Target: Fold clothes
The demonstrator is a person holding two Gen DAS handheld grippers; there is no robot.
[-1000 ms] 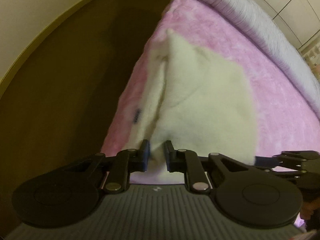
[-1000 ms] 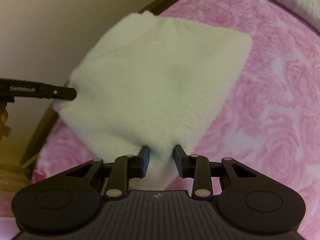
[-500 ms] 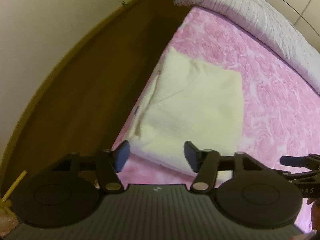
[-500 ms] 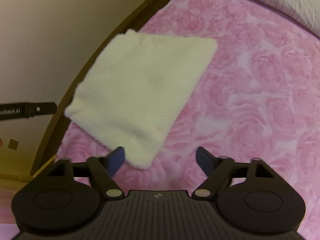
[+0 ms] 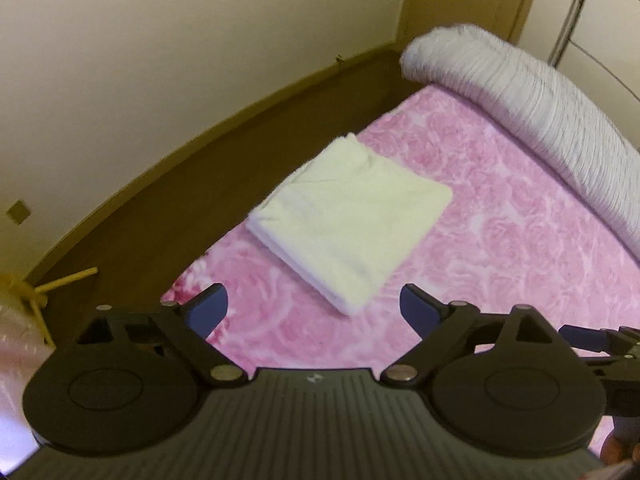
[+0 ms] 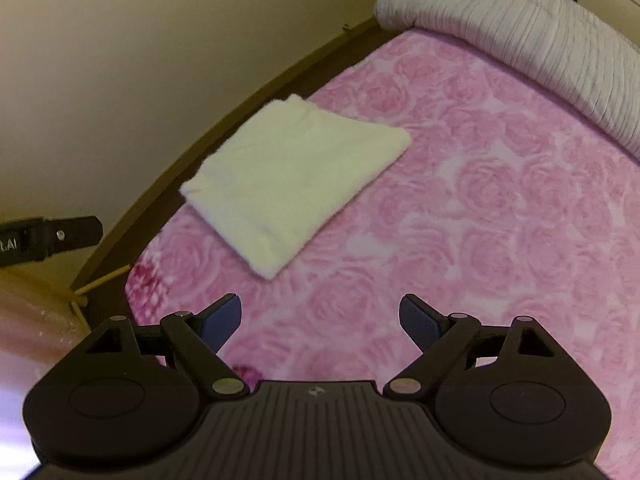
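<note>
One folded cream garment (image 5: pixel 352 220) lies flat on the pink rose-patterned bed cover (image 5: pixel 500 248), near the edge of the bed next to the brown floor (image 5: pixel 132 220). Left gripper (image 5: pixel 314 306) above the bed, jaws opening wide, nothing between them. Right gripper (image 6: pixel 320 316) spread wide, empty, clear of the garment. Grey ribbed bolster (image 6: pixel 520 32) along the far edge.

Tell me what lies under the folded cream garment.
The folded cream garment rests on the pink rose-patterned blanket. Whatever sits directly beneath it is covered; nothing pokes out.
</note>
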